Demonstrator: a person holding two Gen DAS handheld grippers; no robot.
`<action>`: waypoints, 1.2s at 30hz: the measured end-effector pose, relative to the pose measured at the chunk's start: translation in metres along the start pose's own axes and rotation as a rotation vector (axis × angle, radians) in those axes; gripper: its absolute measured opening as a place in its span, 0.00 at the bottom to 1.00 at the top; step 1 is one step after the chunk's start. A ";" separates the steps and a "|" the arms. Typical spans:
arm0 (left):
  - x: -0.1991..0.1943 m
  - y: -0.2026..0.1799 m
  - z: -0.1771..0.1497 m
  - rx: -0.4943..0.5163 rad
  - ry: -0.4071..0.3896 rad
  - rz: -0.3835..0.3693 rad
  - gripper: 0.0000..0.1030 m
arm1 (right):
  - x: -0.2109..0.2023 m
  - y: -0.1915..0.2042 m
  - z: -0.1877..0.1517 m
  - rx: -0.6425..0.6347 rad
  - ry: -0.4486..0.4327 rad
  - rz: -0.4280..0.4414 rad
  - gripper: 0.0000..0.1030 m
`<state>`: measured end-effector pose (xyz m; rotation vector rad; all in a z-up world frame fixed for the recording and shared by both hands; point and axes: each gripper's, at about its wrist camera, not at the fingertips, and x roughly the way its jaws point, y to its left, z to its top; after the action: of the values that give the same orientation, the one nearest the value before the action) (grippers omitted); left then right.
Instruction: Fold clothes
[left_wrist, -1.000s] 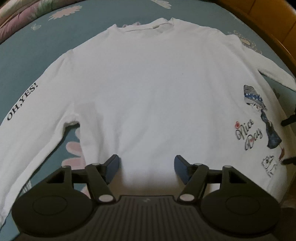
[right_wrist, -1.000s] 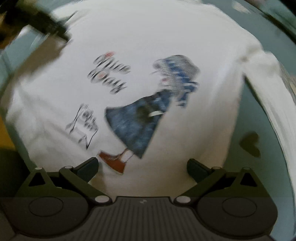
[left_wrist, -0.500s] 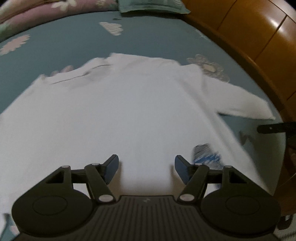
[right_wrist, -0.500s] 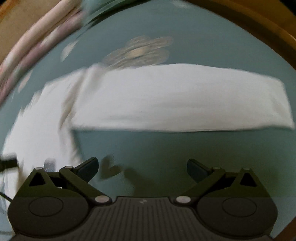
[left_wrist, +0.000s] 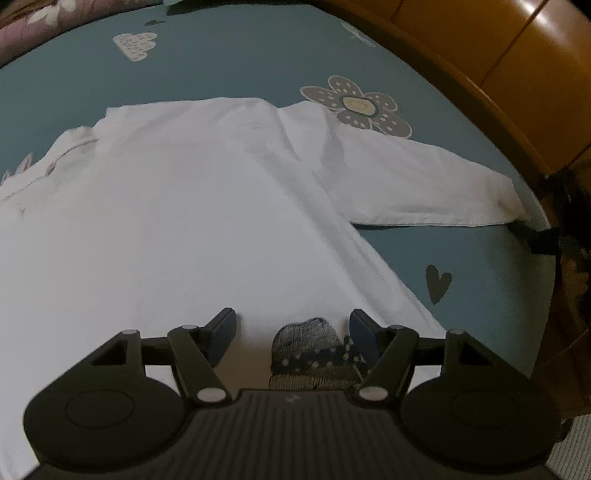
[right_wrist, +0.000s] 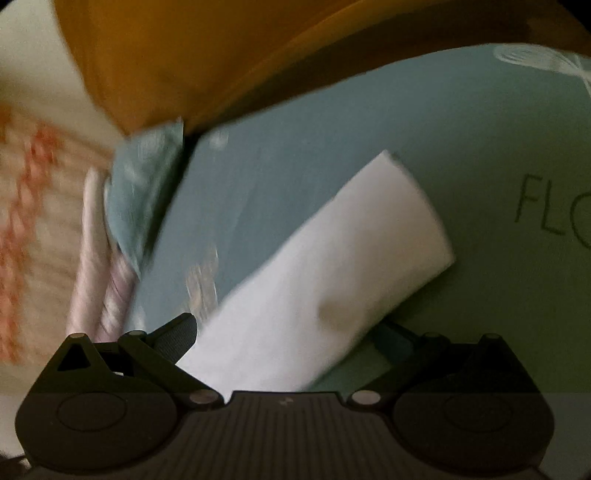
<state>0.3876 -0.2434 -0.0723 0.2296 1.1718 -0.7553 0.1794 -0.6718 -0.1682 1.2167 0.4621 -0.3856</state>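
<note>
**Right sleeve: grip point under inspection**

The white long-sleeved cotton shirt (left_wrist: 177, 229) lies flat on the teal printed bedsheet (left_wrist: 240, 62), sleeve (right_wrist: 317, 273) outstretched. Right gripper (right_wrist: 288, 336), jaws apart, straddles the sleeve (view blurred). Left gripper (left_wrist: 291, 326) hovers, jaws apart, empty. Recommended: grip near the cuff, taking both layers.
</note>
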 end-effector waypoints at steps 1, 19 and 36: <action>0.002 -0.003 0.003 0.004 0.005 0.002 0.67 | -0.001 -0.006 0.004 0.027 -0.021 0.020 1.00; 0.020 -0.021 0.024 0.038 0.020 -0.009 0.67 | 0.002 -0.019 0.062 -0.117 0.083 0.157 0.97; 0.014 -0.014 0.018 0.022 0.007 0.020 0.67 | -0.015 0.006 0.087 -0.260 0.102 -0.109 0.06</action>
<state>0.3945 -0.2695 -0.0748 0.2626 1.1664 -0.7504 0.1813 -0.7519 -0.1317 0.9636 0.6478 -0.3460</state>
